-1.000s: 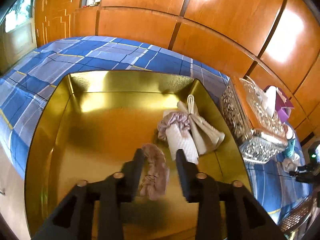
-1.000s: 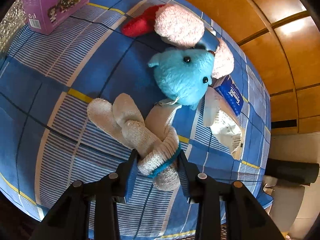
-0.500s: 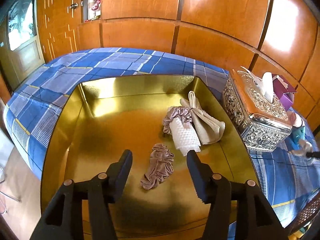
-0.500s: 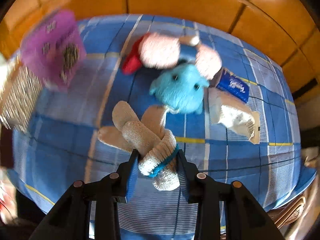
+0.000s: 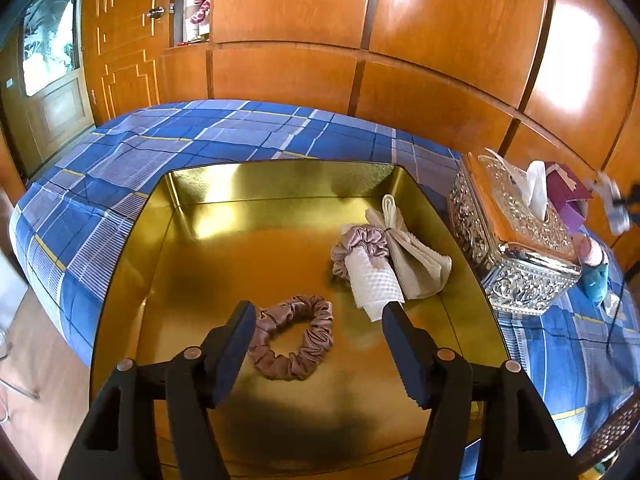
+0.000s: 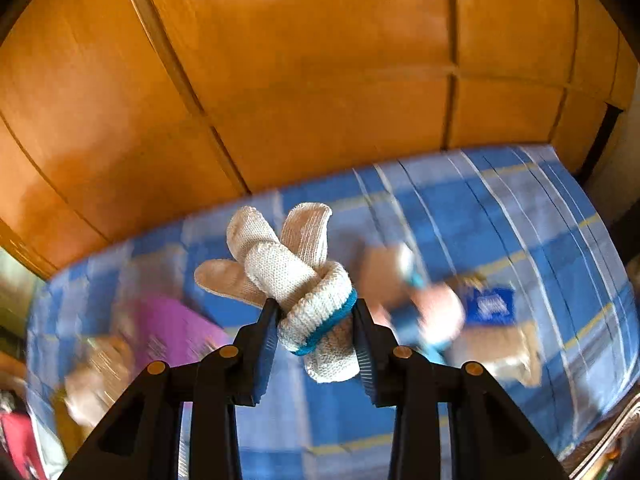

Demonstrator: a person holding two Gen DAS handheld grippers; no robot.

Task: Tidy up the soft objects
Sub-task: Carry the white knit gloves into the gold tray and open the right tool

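Note:
A pink scrunchie (image 5: 294, 340) lies on the floor of the gold tray (image 5: 192, 264). My left gripper (image 5: 318, 324) hangs just above it with jaws opening; no pad touches the scrunchie. Further back in the tray lie a rolled white cloth (image 5: 370, 282) ringed by a mauve scrunchie (image 5: 362, 240) and a tied beige cloth (image 5: 412, 250). In the right wrist view my right gripper (image 6: 316, 320) is shut on a bundled white knit glove (image 6: 298, 276) with a blue cuff band, lifted clear of the blue checked bedspread (image 6: 520, 220). The bed below is blurred.
A silver tissue box (image 5: 516, 248) stands right of the tray, with a purple box (image 5: 568, 196) and a blue plush toy (image 5: 598, 276) behind it. Wooden wardrobe panels (image 5: 360, 32) back the bed. A blue packet (image 6: 490, 306) lies blurred on the bedspread.
My left gripper let go of the pink scrunchie, which now lies spread as a ring in the tray. The right gripper lifted the glove bundle off the bed and swung round.

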